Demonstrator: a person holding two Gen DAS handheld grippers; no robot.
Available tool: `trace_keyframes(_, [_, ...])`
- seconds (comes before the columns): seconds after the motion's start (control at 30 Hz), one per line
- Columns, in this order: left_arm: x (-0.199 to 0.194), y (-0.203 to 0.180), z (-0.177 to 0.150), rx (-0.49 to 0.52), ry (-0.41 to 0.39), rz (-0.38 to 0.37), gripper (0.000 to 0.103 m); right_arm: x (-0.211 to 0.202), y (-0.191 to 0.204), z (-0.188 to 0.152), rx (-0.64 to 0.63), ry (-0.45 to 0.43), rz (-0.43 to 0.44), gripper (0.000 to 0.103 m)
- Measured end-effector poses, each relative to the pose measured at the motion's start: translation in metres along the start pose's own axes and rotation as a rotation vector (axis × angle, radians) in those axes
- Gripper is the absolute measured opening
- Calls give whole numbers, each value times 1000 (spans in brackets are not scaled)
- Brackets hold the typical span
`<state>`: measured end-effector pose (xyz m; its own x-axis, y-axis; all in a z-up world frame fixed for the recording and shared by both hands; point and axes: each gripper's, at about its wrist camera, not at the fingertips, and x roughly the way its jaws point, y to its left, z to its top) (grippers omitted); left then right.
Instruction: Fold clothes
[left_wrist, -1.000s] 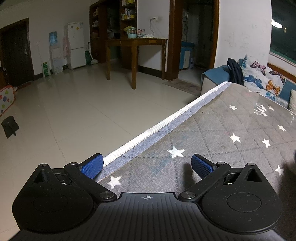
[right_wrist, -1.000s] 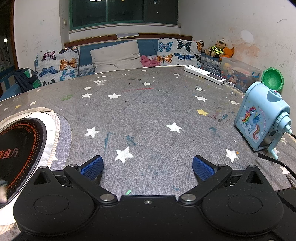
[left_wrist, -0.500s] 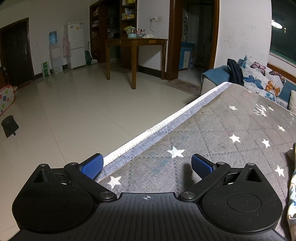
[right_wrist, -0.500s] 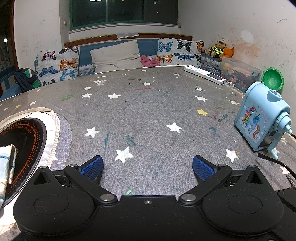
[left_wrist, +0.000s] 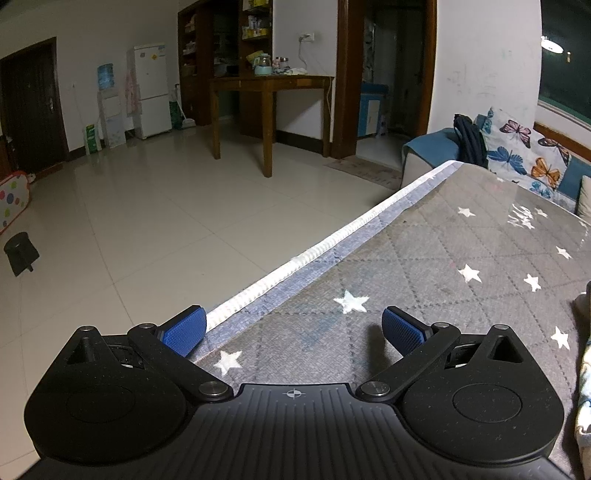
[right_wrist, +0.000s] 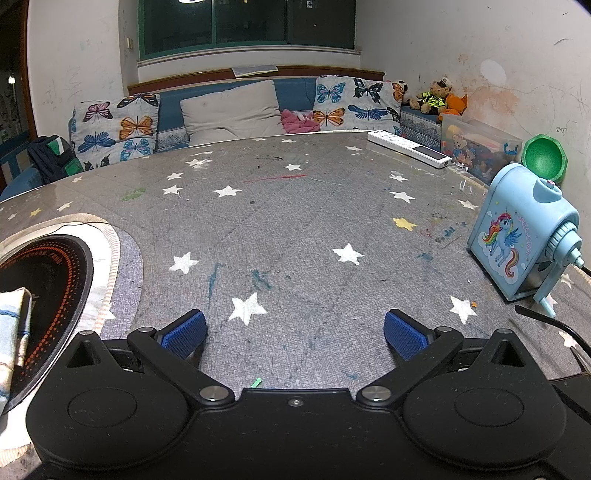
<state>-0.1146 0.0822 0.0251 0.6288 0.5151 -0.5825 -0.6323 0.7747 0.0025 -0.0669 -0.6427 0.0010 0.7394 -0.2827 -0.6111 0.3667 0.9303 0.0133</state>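
A light cloth with blue stripes (right_wrist: 13, 332) lies at the far left edge of the right wrist view, partly over the black round cooktop (right_wrist: 55, 266). The same cloth shows as a pale strip at the right edge of the left wrist view (left_wrist: 584, 391). My left gripper (left_wrist: 293, 328) is open and empty, low over the table's left edge. My right gripper (right_wrist: 294, 332) is open and empty over the grey star-patterned tablecloth (right_wrist: 295, 221). Most of the cloth is out of frame.
A blue unicorn pencil sharpener (right_wrist: 521, 236) stands at the right, with a black cable (right_wrist: 554, 328) beside it. A white remote (right_wrist: 408, 147) and a toy box (right_wrist: 480, 147) sit at the back right. A sofa with butterfly cushions (right_wrist: 122, 129) lies behind. The table edge (left_wrist: 314, 254) drops to tiled floor.
The striped cloth has come into view at the left edge of the right wrist view and the right edge of the left wrist view. Both grippers have stayed still and open.
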Motion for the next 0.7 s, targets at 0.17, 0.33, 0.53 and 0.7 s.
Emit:
trace_keyframes(0.17, [0,-1,0,6,-4,-2,102,0,0,0,0,0,0,103])
trace_keyframes(0.33, [0,-3,0,23,-11,-26,102,0,0,0,-1,0,-1,103])
trace_keyframes(0.53, [0,-13,-1,73,-27,-76,102,1,0,0,1,0,0,103])
trace_keyframes(0.7, [-4,-20,-3,124,-57,-171,102,2,-1,0,1,-2,0,103])
